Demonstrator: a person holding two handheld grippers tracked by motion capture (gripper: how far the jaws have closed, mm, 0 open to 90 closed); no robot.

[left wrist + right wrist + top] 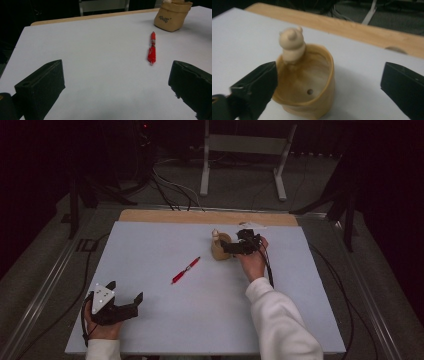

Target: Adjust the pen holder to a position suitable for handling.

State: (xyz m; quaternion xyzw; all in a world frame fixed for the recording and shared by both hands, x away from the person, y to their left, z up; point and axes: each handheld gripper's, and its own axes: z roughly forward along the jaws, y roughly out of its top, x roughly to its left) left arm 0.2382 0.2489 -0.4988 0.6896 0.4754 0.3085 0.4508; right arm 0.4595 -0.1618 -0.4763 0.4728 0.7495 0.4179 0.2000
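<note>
High view: at twelve o'clock of the red pen (185, 270), the tan pot (220, 248) is flanked by the wide-open right gripper (239, 245), left gripper (125, 298) likewise open, so tipping is risked if nudged.

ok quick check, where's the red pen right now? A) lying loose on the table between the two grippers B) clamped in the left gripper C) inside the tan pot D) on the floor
A: the red pen lies flat on the table, apart from the open left gripper and from the tan pot by the open right gripper.
</note>
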